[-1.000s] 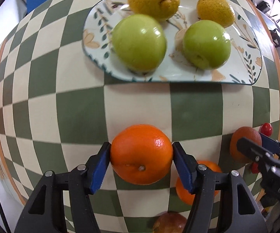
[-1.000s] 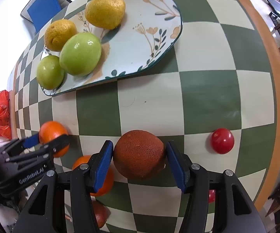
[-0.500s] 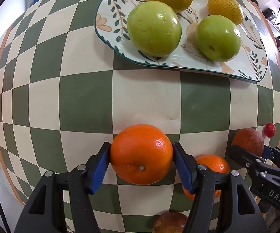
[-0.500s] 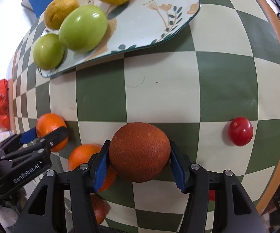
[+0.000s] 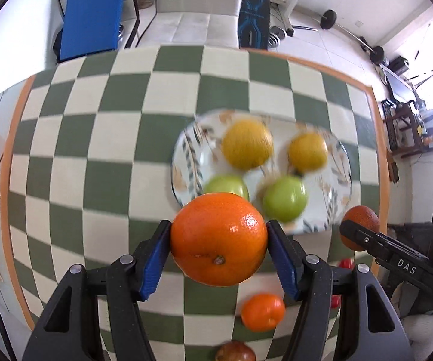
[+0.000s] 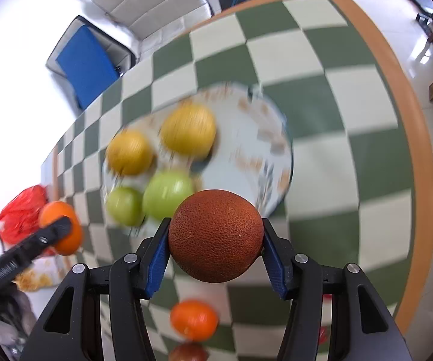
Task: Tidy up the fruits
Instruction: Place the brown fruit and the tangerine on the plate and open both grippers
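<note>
While both fruits hang clear above the worktop point(image 5: 66, 138), the left gripper point(image 5: 219, 240) has its jaws clamped on the bright orange point(image 5: 219, 238) and the right gripper point(image 6: 215, 239) has its jaws pinching the dark russet orange point(image 6: 215, 236), apparently so both can go to the plate point(image 5: 186, 162), where 2 lemons and 2 green apples sit grouped by kind

From my remote seat I log: a table under a green-and-cream checked cloth point(image 5: 120, 138) with an orange border; beyond its far edge a cream tufted sofa point(image 5: 192, 21); a blue panel point(image 5: 91, 12) leaning to its left; white glossy floor tiles point(image 5: 330, 45); barbells point(image 5: 351, 34) and a weight rack at right; bright daylight from the right; a red bag point(image 6: 21, 210) off the table's left edge.
</note>
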`<state>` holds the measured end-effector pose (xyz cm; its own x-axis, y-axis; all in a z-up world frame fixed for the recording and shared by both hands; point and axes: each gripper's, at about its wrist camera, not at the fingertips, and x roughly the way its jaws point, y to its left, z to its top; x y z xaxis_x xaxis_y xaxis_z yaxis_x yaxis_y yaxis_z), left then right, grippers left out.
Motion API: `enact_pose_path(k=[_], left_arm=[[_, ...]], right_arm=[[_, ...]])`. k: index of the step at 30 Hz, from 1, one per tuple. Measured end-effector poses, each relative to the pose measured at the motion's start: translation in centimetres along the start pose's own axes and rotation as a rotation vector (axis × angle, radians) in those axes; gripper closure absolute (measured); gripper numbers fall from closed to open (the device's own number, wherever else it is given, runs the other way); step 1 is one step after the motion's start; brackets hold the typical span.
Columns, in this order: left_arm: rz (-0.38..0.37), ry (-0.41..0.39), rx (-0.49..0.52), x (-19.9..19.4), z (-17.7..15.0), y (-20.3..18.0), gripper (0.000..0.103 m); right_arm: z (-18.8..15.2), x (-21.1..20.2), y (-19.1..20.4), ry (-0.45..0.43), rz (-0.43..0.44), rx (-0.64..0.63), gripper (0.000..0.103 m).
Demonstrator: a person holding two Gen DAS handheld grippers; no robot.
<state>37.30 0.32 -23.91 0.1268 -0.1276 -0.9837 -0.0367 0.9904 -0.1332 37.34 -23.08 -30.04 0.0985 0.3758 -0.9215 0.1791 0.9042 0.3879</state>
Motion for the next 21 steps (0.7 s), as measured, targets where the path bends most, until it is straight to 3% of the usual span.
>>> enact_pose_path(k=[4,8,17,18,19,20,21], left_arm=[[0.024,0.036,-0.027,2.2,4.1,1.0,0.042],[0.010,0.124,-0.059,5.8,6.7,1.8,0.042],[0.041,0.193,-0.077,8.5,8.2,2.8,0.040],[0.037,0.188,-0.080,8.4,8.2,2.9,0.037],[0.038,0.193,-0.082,8.2,8.2,3.0,0.026],[0.040,0.183,-0.080,7.9,8.2,3.0,0.015],[0.036,0.173,-0.079,7.6,8.2,3.1,0.012]], right_arm=[[3.9,1.6,-0.7,0.023,-0.059,-0.015,0.044],[4.9,2.9,-0.6,0.046,-0.090,-0.031,0.044],[4.7,3.9,-1.4,0.082,-0.099,-0.021,0.044],[4.7,4.1,-1.3,0.085,-0.098,-0.017,0.043],[4.6,4.0,-1.4,0.083,-0.102,-0.015,0.041],[4.7,4.0,-1.4,0.078,-0.101,-0.015,0.034],[4.6,3.8,-1.4,0.075,-0.096,-0.014,0.029]])
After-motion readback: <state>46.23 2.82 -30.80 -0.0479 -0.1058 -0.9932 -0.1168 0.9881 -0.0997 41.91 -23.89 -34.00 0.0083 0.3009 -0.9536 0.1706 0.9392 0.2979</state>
